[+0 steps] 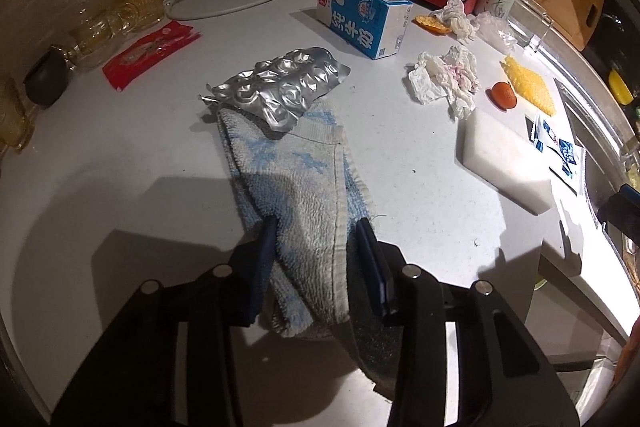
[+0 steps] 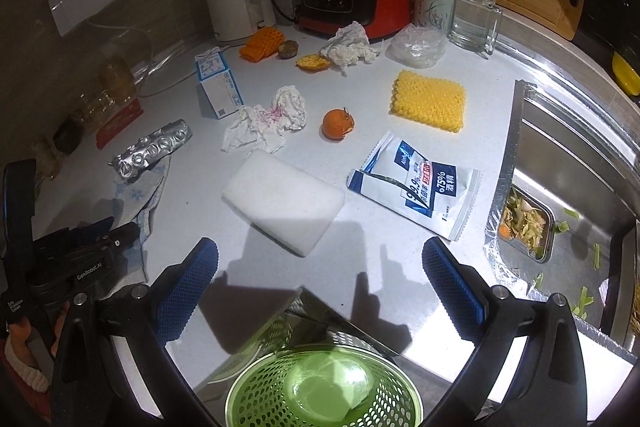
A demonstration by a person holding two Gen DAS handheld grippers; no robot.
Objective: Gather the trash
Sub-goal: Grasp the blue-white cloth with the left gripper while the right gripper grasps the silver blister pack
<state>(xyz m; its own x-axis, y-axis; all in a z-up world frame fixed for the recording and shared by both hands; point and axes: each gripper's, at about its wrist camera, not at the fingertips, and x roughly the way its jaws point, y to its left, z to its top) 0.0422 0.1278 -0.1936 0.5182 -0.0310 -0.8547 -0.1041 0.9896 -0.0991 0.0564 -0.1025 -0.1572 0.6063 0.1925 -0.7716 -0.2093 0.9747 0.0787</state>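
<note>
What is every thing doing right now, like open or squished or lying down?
Left gripper: closed on the blue-and-white towel.
Right gripper: open, empty.
Silver foil blister pack: crumpled, resting on the towel.
Blue milk carton: lying on its side.
White tissue: crumpled.
Green mesh basket: upright.

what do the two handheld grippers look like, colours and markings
Both are black plastic with silver pivot bolts and blue textured pads. The right gripper shows a mesh pattern on its pads. The left gripper body carries white lettering in the right wrist view.
</note>
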